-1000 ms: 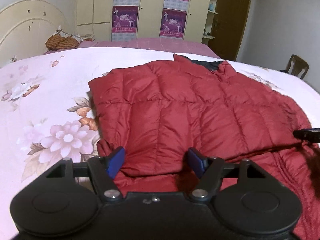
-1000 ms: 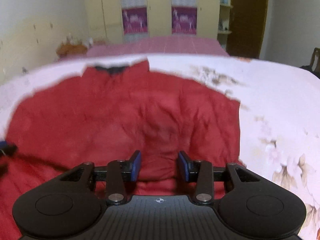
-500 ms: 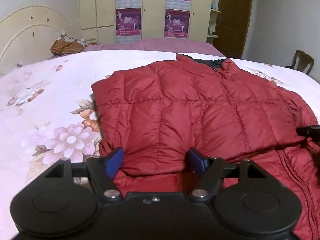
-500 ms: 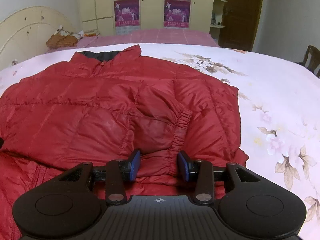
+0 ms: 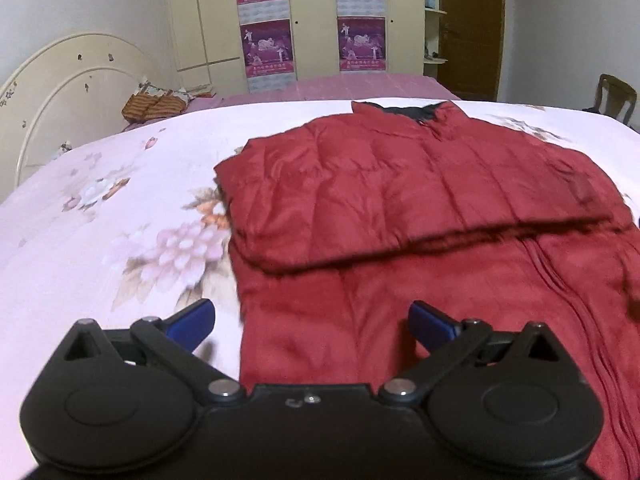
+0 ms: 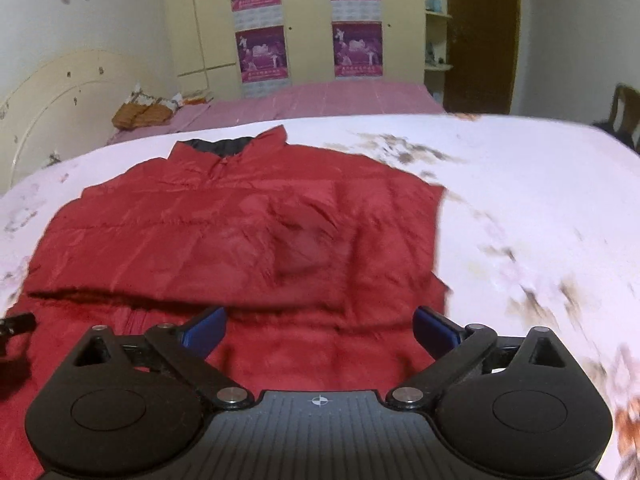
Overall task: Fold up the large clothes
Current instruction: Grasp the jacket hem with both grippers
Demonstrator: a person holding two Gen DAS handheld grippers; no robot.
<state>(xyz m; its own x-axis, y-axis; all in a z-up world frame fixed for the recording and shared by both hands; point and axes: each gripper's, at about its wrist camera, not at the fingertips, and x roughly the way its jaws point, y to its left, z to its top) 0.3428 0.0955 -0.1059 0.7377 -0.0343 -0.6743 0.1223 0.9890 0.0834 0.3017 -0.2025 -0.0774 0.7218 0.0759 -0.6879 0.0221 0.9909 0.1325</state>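
A red quilted down jacket [image 5: 400, 208] lies flat on the floral bedspread [image 5: 100, 240], collar at the far end, with a sleeve folded across its chest. It also shows in the right wrist view [image 6: 240, 232]. My left gripper [image 5: 310, 322] is open wide and empty, above the jacket's near left hem. My right gripper [image 6: 320, 326] is open wide and empty, above the near right hem. The tip of the left gripper [image 6: 16, 324] shows at the left edge of the right wrist view.
A cream headboard [image 5: 68, 92] stands at the far left. A pink-covered bed [image 5: 340, 84] with a woven basket [image 5: 152, 106] lies beyond. Wardrobe doors with posters [image 5: 264, 44] line the back wall. A wooden chair [image 5: 614, 96] stands far right.
Both grippers have opened wider and pulled back from the folded sleeve toward the jacket's near hem. The jacket lies still. The views are motion-blurred.
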